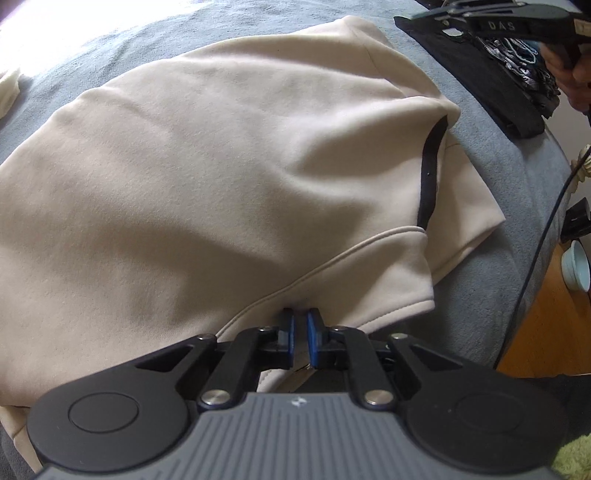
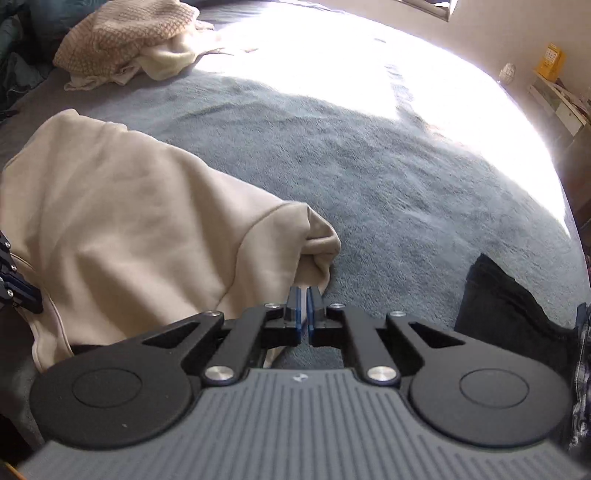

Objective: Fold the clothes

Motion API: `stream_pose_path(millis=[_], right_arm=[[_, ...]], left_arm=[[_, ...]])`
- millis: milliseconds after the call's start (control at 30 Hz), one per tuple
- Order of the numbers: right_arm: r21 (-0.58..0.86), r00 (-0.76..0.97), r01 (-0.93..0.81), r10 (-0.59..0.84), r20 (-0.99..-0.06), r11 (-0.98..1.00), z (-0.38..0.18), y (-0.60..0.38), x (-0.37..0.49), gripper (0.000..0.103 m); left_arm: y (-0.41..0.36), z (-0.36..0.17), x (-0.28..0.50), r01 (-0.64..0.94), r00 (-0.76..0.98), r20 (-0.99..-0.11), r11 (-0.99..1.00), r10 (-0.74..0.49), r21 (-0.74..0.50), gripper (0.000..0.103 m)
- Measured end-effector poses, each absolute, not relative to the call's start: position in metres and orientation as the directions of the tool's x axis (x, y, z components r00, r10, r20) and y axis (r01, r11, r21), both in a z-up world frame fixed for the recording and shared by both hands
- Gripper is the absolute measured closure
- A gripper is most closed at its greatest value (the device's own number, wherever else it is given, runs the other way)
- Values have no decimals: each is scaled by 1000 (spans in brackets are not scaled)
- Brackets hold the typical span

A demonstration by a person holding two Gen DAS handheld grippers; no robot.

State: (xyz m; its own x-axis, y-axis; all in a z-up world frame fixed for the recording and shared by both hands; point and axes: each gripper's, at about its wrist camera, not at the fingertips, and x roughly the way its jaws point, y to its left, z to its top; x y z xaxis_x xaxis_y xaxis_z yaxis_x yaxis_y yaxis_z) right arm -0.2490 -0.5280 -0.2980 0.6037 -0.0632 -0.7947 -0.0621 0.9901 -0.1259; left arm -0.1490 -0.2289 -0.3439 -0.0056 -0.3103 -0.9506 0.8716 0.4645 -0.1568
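A cream sweatshirt (image 1: pixel 221 177) with a black-trimmed neck (image 1: pixel 431 166) lies partly folded on the grey-blue blanket (image 1: pixel 491 221). My left gripper (image 1: pixel 301 318) points steeply down at its near edge. It is shut, its blue pads pinching the puckered hem, and cream cloth shows beneath the fingers. My right gripper (image 2: pixel 305 295) is shut and hovers beside the sweatshirt (image 2: pixel 129 229), near a bunched fold (image 2: pixel 319 251). In the left wrist view its black body (image 1: pixel 498 24) is raised at the top right in a hand (image 1: pixel 570 74), with no cream cloth hanging from it.
A folded black garment (image 1: pixel 491 92) (image 2: pixel 509 314) lies to the right of the sweatshirt. A heap of knitted cream clothes (image 2: pixel 125 40) sits at the far left. The blanket's edge drops to a wooden floor with a white bowl (image 1: pixel 576 266) and a black cable (image 1: pixel 543 240).
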Motion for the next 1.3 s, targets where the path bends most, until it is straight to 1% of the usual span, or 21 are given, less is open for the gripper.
stream_pose_path(millis=[67, 200, 233, 333, 467, 500, 567, 633, 667, 700, 733, 767, 833, 867, 900, 967, 1033, 1133, 1200, 1267, 1300], right_arm=[[-117, 655, -148, 9, -755, 982, -295, -513, -226, 100], [-150, 679, -236, 53, -732, 960, -318, -507, -189, 101], [-156, 654, -229, 33, -755, 961, -331, -515, -182, 102], [-47, 599, -195, 81, -796, 980, -369, -557, -174, 103], [41, 656, -80, 84, -750, 996, -335, -575, -180, 103], [64, 670, -53, 83, -738, 997, -326, -579, -182, 99], [124, 687, -34, 114, -717, 992, -313, -590, -187, 99], [98, 686, -118, 153, -711, 988, -312, -585, -189, 99], [87, 668, -161, 173, -724, 983, -320, -582, -185, 99], [53, 654, -176, 157, -740, 983, -334, -582, -178, 100], [20, 641, -191, 140, -755, 981, -349, -582, -172, 103], [-11, 628, -205, 124, -768, 979, -363, -582, -166, 103], [67, 650, -183, 172, -740, 981, -375, -593, -158, 103], [71, 653, -179, 173, -737, 981, -373, -594, -155, 103], [32, 660, -167, 136, -739, 985, -368, -592, -155, 103], [-44, 671, -141, 63, -739, 989, -357, -590, -156, 99], [0, 681, -110, 75, -728, 994, -334, -602, -168, 99], [62, 690, -221, 201, -696, 973, -302, -596, -199, 99], [96, 624, -350, 308, -718, 932, -296, -575, -220, 99], [48, 542, -414, 289, -789, 909, -317, -557, -234, 102], [-15, 507, -401, 208, -836, 916, -334, -555, -237, 102]], left_arm=[[-230, -344, -150, 871, 1, -954, 469, -298, -146, 93], [-228, -344, -152, 866, 7, -957, 480, -291, -140, 93], [-227, -344, -152, 866, 9, -957, 480, -291, -138, 93], [-226, -344, -154, 871, 18, -958, 475, -286, -126, 93], [-222, -343, -156, 871, 28, -960, 478, -278, -114, 93], [-221, -343, -156, 871, 31, -960, 478, -278, -110, 93], [-219, -343, -158, 873, 37, -960, 477, -276, -103, 93], [-217, -342, -160, 877, 47, -960, 472, -277, -93, 93], [-215, -342, -161, 878, 53, -959, 470, -277, -88, 93], [-213, -341, -162, 880, 59, -959, 469, -278, -82, 93], [-212, -341, -163, 880, 65, -958, 468, -279, -76, 93], [-211, -340, -164, 881, 70, -958, 468, -278, -71, 93], [-206, -339, -166, 882, 82, -957, 467, -279, -61, 94], [-204, -339, -166, 883, 87, -956, 466, -281, -56, 94], [-201, -338, -167, 884, 93, -954, 464, -285, -52, 94], [-195, -337, -168, 887, 102, -951, 460, -293, -47, 94], [-189, -336, -168, 887, 105, -947, 459, -302, -48, 94], [-177, -335, -166, 889, 105, -939, 455, -327, -59, 94], [-172, -333, -164, 892, 106, -935, 448, -339, -61, 94], [-172, -331, -158, 896, 108, -930, 440, -350, -62, 94], [-171, -329, -156, 899, 110, -928, 434, -357, -60, 94]])
